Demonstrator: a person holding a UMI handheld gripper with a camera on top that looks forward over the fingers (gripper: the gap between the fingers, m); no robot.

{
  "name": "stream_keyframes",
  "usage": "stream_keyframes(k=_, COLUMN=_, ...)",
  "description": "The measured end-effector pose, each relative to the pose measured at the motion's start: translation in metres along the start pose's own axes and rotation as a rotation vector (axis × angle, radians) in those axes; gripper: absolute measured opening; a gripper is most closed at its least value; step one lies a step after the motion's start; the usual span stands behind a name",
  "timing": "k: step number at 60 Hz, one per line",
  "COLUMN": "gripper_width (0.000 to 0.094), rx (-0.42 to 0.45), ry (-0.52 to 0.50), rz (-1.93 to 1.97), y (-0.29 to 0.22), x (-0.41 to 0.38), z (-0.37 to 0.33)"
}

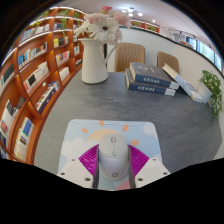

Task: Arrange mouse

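Grey table (100,105) stood beside wooden bookshelves (35,70). Beyond the pastel mouse pad (105,132) were a white vase (94,58) and stacked books (152,78). Gripper (113,160) clenched the white mouse (113,155) over the pad.

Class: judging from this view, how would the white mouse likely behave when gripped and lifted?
The mouse looks rigid and probably light. Its smooth, rounded shell may slip between the gripper's pads. Flat on the mouse pad, it seems unlikely to roll.
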State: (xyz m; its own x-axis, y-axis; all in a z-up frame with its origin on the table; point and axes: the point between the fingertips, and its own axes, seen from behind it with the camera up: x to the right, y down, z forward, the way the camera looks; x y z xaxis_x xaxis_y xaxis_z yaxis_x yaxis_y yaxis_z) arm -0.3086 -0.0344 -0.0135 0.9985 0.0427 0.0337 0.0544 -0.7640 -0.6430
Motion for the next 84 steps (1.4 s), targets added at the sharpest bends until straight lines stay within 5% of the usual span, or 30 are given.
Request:
stream_keyframes(k=7, gripper_width=0.0536, rx=-0.013, ry=-0.005, rz=0.011, y=0.002, x=-0.001, z=0.001)
stream_keyframes(k=11, gripper_width=0.0817, rx=-0.037, ry=0.006, rz=0.04, y=0.003, x=0.003, z=-0.004)
stream_keyframes(k=13, gripper_width=0.0875, rx=-0.034, ry=0.008, rz=0.043, y=0.002, x=0.005, z=-0.007)
stream_keyframes(k=28, gripper_width=0.0863, rx=0.081, ry=-0.001, rz=0.069, y=-0.047, x=0.049, z=-0.082)
stream_keyframes(k=50, gripper_width=0.0859, rx=0.233, ry=0.059, rz=0.107, y=-0.087, x=0.228, z=-0.198)
stream_keyframes(k=84, gripper_width=0.0848, rx=0.269, ry=0.048, rz=0.08, y=-0.056, x=0.373, z=-0.264)
